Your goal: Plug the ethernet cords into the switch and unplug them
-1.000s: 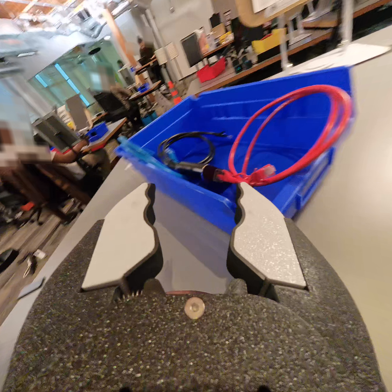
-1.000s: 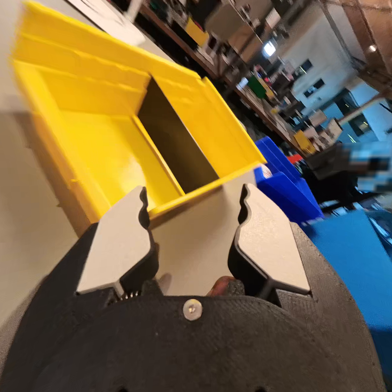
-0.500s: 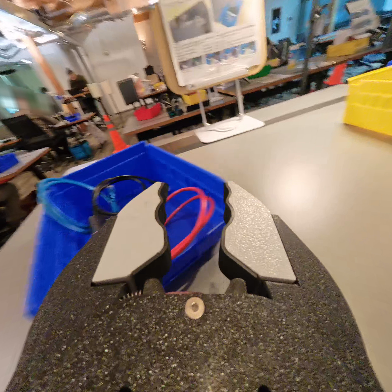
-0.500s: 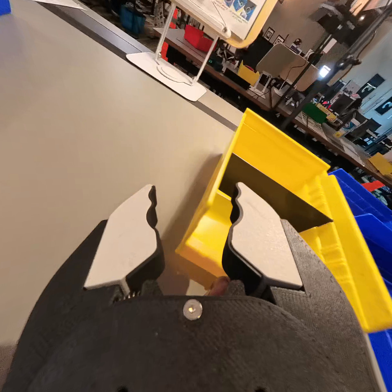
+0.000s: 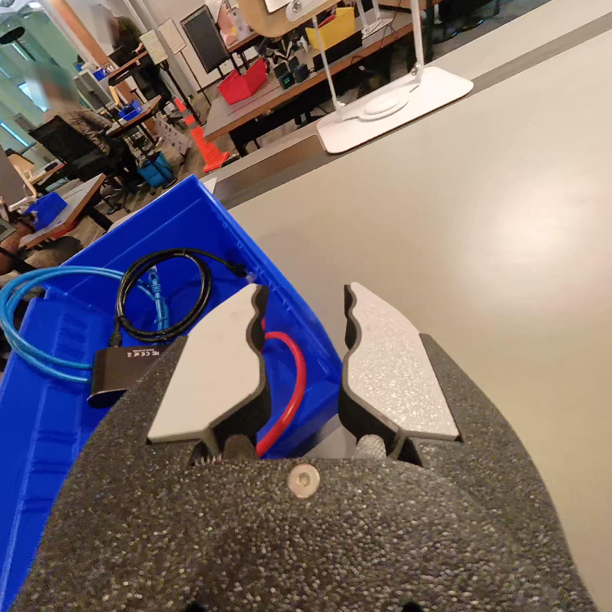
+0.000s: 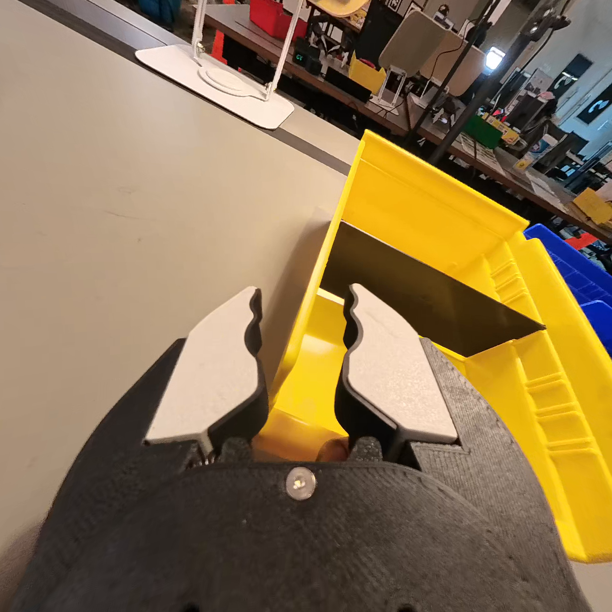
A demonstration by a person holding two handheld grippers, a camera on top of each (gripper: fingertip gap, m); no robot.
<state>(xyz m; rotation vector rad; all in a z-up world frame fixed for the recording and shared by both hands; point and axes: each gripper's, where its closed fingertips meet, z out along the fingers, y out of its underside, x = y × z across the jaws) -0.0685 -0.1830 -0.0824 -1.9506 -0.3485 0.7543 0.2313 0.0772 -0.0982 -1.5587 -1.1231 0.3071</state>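
A blue bin [image 5: 49, 430] stands at the left of the table in the left wrist view. It holds a coiled blue cord [image 5: 20, 341] that hangs over its rim, a coiled black cord [image 5: 205, 288], a red cord [image 5: 299, 374] and a small black switch box [image 5: 112, 374]. My left gripper [image 5: 303, 291] is open and empty, above the bin's right wall. Its left finger covers part of the red cord. My right gripper [image 6: 303, 291] is open and empty, over the near left wall of a yellow bin [image 6: 430, 212].
The yellow bin has a black divider [image 6: 414, 291] across it and nothing else showing inside. Blue bins [image 6: 579, 271] stand right of it. A white sign stand base [image 5: 397, 109] sits at the beige table's [image 5: 463, 265] far edge. It also shows in the right wrist view [image 6: 215, 79]. Left tips to right tips: about 40 cm.
Both views have swung round. The left gripper now sits closer over the blue bin and the right one over the yellow bin's corner. Both jaws have narrowed but stay open.
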